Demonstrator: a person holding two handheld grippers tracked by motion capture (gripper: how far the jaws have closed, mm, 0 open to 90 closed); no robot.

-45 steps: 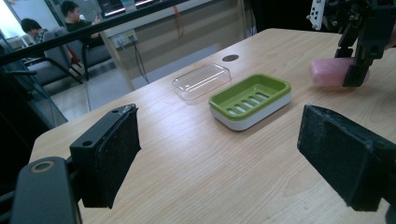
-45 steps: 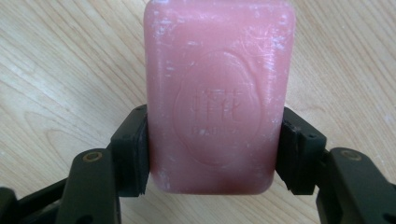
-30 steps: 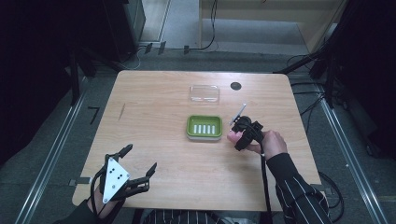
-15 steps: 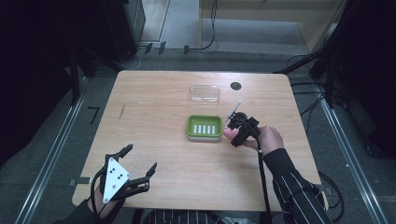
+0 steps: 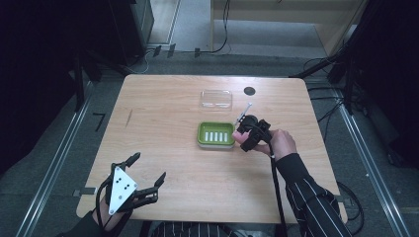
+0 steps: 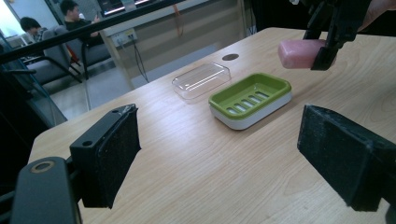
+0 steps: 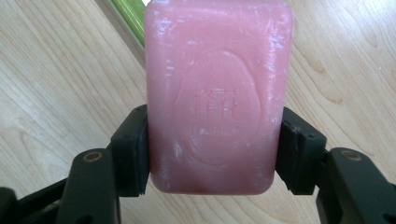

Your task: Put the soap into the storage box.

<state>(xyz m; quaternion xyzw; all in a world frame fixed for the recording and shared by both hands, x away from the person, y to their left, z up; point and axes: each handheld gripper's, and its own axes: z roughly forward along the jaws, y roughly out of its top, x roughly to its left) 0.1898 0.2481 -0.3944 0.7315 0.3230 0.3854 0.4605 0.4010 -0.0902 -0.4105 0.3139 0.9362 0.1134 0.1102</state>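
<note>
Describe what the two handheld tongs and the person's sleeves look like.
Both tongs are black. The left tongs carry a grey three-cornered plate with dark dots on top, and their jaws end in flat, rough black pads. A black cable trails from the right tongs along the forearm. The right sleeve is dark with thin pale stripes.

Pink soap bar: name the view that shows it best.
The right gripper view: the pink soap bar shows its stamped face. The left gripper view shows it farther off; the high view shows it small beside the green dish.
</note>
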